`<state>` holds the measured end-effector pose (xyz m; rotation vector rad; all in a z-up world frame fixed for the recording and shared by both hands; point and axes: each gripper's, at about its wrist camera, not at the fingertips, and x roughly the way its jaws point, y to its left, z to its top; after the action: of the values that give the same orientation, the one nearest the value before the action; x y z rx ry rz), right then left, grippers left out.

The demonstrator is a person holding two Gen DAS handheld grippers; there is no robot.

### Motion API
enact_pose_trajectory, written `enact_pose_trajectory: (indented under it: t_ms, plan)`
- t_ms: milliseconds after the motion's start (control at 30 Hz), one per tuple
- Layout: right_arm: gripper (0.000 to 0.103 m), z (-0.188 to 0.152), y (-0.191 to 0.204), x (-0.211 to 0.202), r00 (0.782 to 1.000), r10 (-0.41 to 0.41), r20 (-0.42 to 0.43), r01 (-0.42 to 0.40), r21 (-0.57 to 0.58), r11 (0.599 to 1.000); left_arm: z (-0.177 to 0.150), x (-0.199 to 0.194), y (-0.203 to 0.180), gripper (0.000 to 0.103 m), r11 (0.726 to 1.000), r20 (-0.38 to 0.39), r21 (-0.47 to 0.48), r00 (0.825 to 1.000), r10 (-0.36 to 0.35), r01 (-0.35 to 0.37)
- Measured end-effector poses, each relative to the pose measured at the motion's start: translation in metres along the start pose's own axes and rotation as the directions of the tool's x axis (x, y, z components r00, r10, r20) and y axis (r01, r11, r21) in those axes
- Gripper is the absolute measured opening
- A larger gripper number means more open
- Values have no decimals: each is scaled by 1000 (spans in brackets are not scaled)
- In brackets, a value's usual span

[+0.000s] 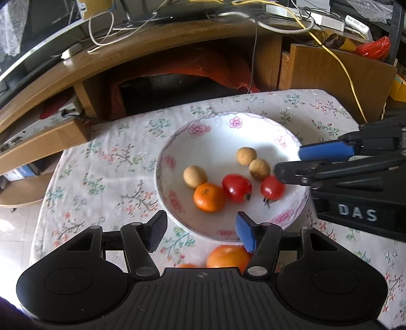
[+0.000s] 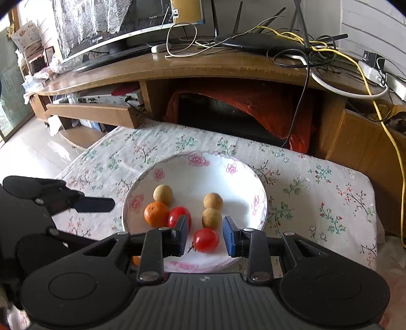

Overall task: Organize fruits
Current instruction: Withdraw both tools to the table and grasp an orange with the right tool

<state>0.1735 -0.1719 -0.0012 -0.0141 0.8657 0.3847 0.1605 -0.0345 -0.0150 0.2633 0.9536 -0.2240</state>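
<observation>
**Item: small tomato, in bowl**

Location: small tomato (image 2: 206, 240) lies in the flowered bowl (image 2: 261, 203) on the table (image 2: 317, 193), between the spread fingers of the right claw (image 2: 206, 237), untouched. Left claw (image 1: 200, 232) released, empty, at the bowl's near rim. Handling, judged: light, smooth, soft-skinned, bruises easily; grip gently across its middle.

Black hand-held gripper (image 2: 205, 237), blue pads (image 2: 231, 237)

We read this as home living room: wooden TV stand (image 2: 228, 66) with TV (image 2: 111, 22), router (image 2: 256, 42), tangled cables; floral tablecloth (image 2: 317, 187) on low table; tiled floor (image 2: 28, 152).
</observation>
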Motion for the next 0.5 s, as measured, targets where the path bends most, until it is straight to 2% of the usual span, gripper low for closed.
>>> enact_pose_trajectory:
  t_ms: [200, 500]
  plan:
    - [32, -12, 7, -12, 1000, -3, -29, 2, -8, 1000, -13, -12, 14, 69, 999, -1, -46, 1000, -1, 1]
    - [32, -40, 37, -14, 994, 50, -92, -54, -38, 998, -27, -26, 28, 70, 997, 10, -81, 1000, -10, 10]
